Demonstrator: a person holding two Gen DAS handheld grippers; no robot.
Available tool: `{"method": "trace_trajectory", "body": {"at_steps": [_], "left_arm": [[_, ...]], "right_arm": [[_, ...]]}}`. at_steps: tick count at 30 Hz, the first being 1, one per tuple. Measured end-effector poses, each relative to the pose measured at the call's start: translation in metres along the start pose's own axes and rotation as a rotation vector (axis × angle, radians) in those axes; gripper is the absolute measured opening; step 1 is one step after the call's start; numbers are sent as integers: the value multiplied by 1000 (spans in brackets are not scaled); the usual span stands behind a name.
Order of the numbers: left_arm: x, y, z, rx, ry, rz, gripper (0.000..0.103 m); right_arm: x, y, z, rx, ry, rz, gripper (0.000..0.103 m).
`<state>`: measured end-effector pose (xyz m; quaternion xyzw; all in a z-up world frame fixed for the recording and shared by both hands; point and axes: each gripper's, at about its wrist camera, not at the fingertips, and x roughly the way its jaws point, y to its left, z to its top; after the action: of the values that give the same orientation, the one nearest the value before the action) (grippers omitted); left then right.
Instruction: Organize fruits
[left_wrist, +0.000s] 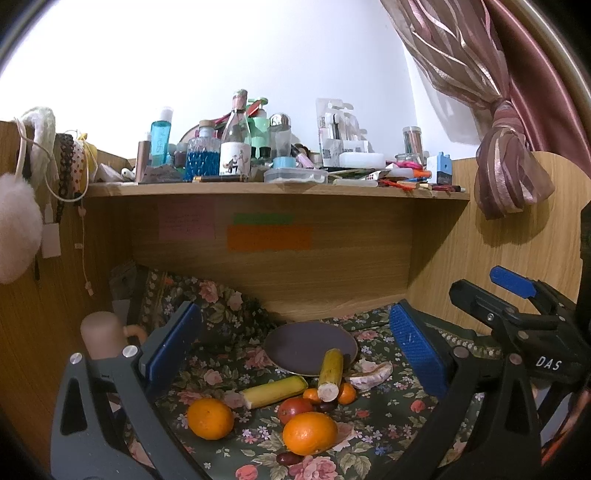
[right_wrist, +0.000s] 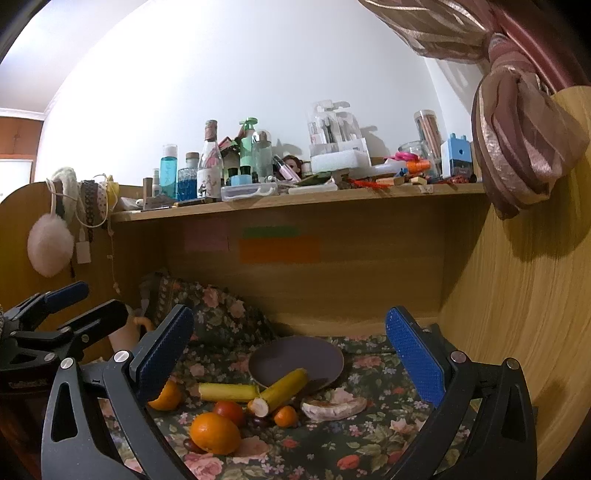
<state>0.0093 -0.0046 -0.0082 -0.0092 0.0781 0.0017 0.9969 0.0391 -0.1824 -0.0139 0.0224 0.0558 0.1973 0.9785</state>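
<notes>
A dark round plate (left_wrist: 306, 343) (right_wrist: 295, 356) lies on a floral cloth. In front of it lie two yellow banana pieces (left_wrist: 275, 391) (right_wrist: 282, 389), one leaning on the plate's rim (left_wrist: 330, 371). Two big oranges (left_wrist: 210, 418) (left_wrist: 309, 432) (right_wrist: 215, 432), a red fruit (left_wrist: 294, 409) (right_wrist: 229, 411), small tangerines (left_wrist: 347, 393) (right_wrist: 285, 416) and dark grapes (left_wrist: 289, 458) lie around them. A pale peel scrap (left_wrist: 371, 374) (right_wrist: 332, 406) lies to the right. My left gripper (left_wrist: 295, 354) is open and empty above the fruit. My right gripper (right_wrist: 291, 354) is open and empty; it also shows in the left wrist view (left_wrist: 517, 295).
A wooden shelf (left_wrist: 277, 192) (right_wrist: 295, 203) crowded with bottles and boxes hangs over the nook. Wooden walls close in left, back and right. A curtain knot (left_wrist: 513, 173) hangs at the right. A pink cup (left_wrist: 103, 336) stands at the left. Sticky notes (left_wrist: 269, 236) are on the back wall.
</notes>
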Motion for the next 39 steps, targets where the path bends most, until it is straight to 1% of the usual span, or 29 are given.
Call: {"method": "trace_trajectory", "body": {"at_steps": [2,3,4,6,7,8,10,13,16,23,30,39], "left_arm": [[4,5,-3,-6,15,2,103],[6,7,-5,-9,25,1,99],[9,10,-7,-12,41,1,93],[15,15,-12,-17,75,0,88],[18,19,-16,-23,92,0,87],[20,23,-19,-28,108,3,87],[25,30,-27,-36,139,12,82],[33,43,-41,-43,197,22,78],[39,54,-58,-48,247,35,77],[49,83,-100,-52,370,67,76],[60,109,-129,-79,462,42,76],[81,122,-149,-92,544,-11,78]], "right_arm": [[4,0,-3,-7,10,6,103],[7,0,-5,-8,21,14,103],[10,0,-7,-8,33,18,103],[16,0,-11,-9,55,23,102],[19,0,-14,-11,68,27,100],[23,0,-17,-11,88,32,95],[29,2,-23,-15,121,43,88],[41,6,-36,-19,181,74,83],[53,11,-52,-19,243,110,79],[84,29,-93,11,399,186,79],[107,50,-114,17,495,187,79],[131,64,-142,46,620,172,80]]}}
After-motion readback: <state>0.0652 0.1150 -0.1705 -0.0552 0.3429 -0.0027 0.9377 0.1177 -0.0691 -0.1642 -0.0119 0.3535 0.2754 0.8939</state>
